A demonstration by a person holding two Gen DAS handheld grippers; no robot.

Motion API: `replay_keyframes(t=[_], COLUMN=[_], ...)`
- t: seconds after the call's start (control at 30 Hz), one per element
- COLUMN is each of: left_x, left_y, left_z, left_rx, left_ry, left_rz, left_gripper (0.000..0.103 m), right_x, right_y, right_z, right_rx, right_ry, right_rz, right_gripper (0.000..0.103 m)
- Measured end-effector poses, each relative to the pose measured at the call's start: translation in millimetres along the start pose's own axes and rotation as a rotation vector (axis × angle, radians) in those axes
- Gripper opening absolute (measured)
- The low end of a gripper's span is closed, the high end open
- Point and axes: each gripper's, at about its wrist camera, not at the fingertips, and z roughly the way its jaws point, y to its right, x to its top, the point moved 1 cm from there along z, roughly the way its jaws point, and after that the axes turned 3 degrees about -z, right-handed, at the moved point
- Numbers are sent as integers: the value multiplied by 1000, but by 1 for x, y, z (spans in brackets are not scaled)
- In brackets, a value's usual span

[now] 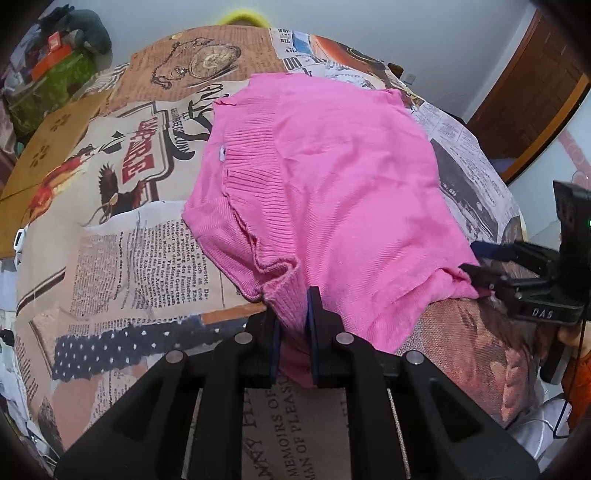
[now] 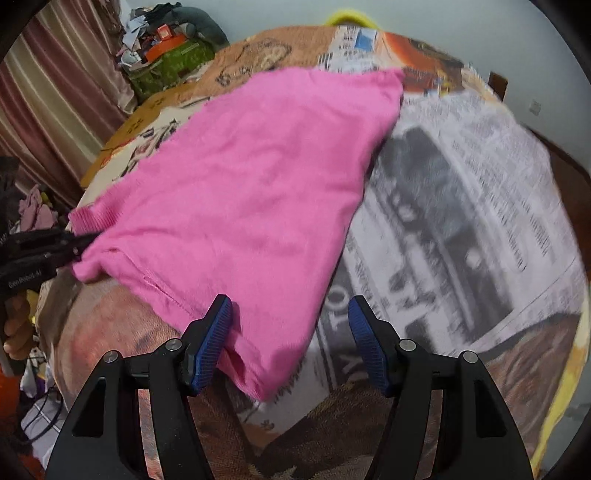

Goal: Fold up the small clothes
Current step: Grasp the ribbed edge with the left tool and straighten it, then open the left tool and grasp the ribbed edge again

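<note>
While the left gripper is clamped tight on a ribbed cuff of the pink knit top, the right gripper has its blue pads spread apart, the near corner of the hem lying between them but not pinched: the left pad brushes the cloth and the other one stands clear over the print. That reads as a release on one side with the other side's hold kept, probably so the sleeve end can be carried across the body for the next fold. Spread over the middle of the table, the top is mostly flat, its ribbed neckband turned up on the left side and the far corners lying smooth. Underneath is a tablecloth printed like old newspapers and posters, with a brownish woven patch at the near edge. Round the room: a pile of boxes and clutter at the far left, striped curtains beside it, a pale wall, a wooden door on the right, and something yellow peeking up behind the far edge of the table.
</note>
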Motion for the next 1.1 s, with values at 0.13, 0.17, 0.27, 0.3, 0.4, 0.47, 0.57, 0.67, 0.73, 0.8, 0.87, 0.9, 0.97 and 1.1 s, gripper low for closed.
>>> replay_keyframes(t=[0.13,0.17,0.27,0.3,0.4,0.47,0.57,0.67,0.73,0.8,0.87,0.9,0.97,1.1], left_x=[0,1,1,2,3,5,7,10,10,11,11,10,9,4], left_y=[-11,-16,-26,-29,-37,-41,-42,-40,-37,-35,-35,-35,-35,-34], left_z=[-2,-3,-7,-9,-13,-16,-21,-25,-26,-26,-24,-22,-18,1], left_rx=[16,36,60,63,65,60,53,50,51,46,39,31,25,34], left_ry=[5,7,17,17,17,19,28,37,40,41,33,26,10,-32], left_rz=[-40,-43,-56,-64,-80,-93,-102,-92,-82,-75,-80,-82,-79,-59], left_gripper=[28,33,44,45,45,45,46,49,52,54,55,55,56,58], right_x=[-5,-5,-9,-9,-13,-16,-21,-22,-22,-21,-21,-20,-19,-18], right_y=[-7,-9,-13,-13,-11,-4,8,17,26,34,37,38,38,29], right_z=[-3,-2,-3,-4,-6,-8,-11,-11,-14,-21,-29,-33,-40,-46], right_rx=[26,17,-18,-33,-67,-76,-88,-135,-121,-98,-84,-70,-36,16], right_ry=[22,24,36,38,41,42,45,38,34,41,56,65,88,118], right_rz=[-39,-50,-98,-117,-154,-147,-122,-112,-68,-15,20,37,71,90], right_gripper=[26,20,9,8,8,7,7,3,3,4,5,8,17,43])
